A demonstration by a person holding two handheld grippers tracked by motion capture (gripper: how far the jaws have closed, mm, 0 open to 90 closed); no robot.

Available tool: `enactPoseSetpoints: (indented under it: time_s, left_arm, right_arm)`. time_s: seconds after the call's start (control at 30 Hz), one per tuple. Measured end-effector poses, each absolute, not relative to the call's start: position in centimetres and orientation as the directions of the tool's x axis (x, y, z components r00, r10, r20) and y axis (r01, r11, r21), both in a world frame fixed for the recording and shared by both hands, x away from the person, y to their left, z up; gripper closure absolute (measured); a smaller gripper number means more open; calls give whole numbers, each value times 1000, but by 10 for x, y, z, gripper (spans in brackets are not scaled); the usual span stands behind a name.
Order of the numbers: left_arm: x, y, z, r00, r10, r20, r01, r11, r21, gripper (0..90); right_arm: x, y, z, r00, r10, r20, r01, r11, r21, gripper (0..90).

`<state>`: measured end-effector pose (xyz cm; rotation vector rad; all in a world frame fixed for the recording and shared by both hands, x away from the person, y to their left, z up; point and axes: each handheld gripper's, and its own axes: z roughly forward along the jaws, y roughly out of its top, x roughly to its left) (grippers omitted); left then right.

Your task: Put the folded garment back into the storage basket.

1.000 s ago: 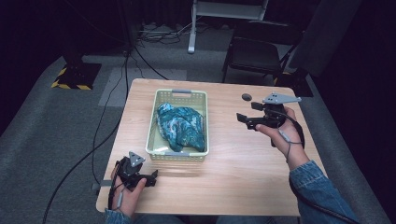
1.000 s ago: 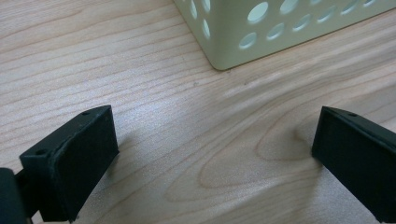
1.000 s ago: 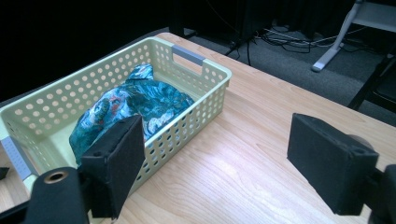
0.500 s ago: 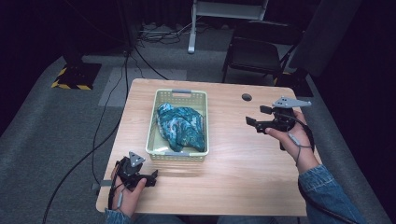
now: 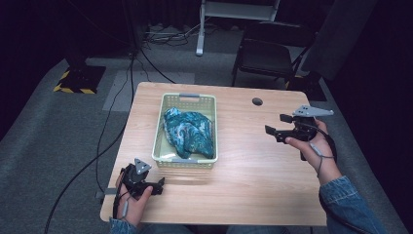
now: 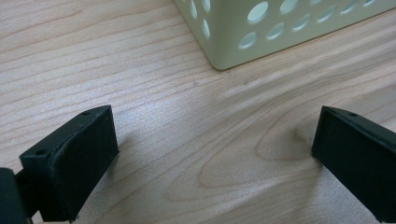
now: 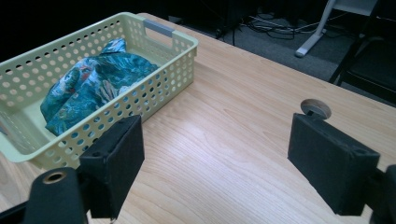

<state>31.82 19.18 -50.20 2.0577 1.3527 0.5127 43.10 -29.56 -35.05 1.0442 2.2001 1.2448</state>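
Dark room, wood table (image 5: 253, 161). High view: teal cloth (image 5: 189, 132) lies crumpled in the pale basket (image 5: 187, 99), centre frame; my right gripper (image 5: 278, 125) is empty at right, my left gripper (image 5: 158, 185) lower left. Left gripper view: jaws wide, empty, basket corner (image 6: 224, 46) above. Right gripper view: jaws wide; cloth (image 7: 93, 84) upper left, patterned. Looks soft and light; I'd pinch a raised fold.

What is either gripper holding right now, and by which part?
Nothing. The left gripper and right gripper are both open with nothing between them; the cloth lies in the basket.
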Motion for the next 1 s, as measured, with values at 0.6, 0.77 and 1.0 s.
enactPoseSetpoints:
  time_s: [0.6,0.77,1.0]
  left_arm:
    - [318,192,-502,401,916,-13,677,-287,678,2]
    - [318,192,-502,401,916,-13,677,-287,678,2]
    - [318,192,-502,401,916,-13,677,-287,678,2]
  right_arm:
    - [424,-321,-364,-621,784,18,421,315,851,179]
    - [422,-329,-369,-607,795,9,421,312,852,181]
    - [419,-338,-376,-597,803,5,433,317,844,180]
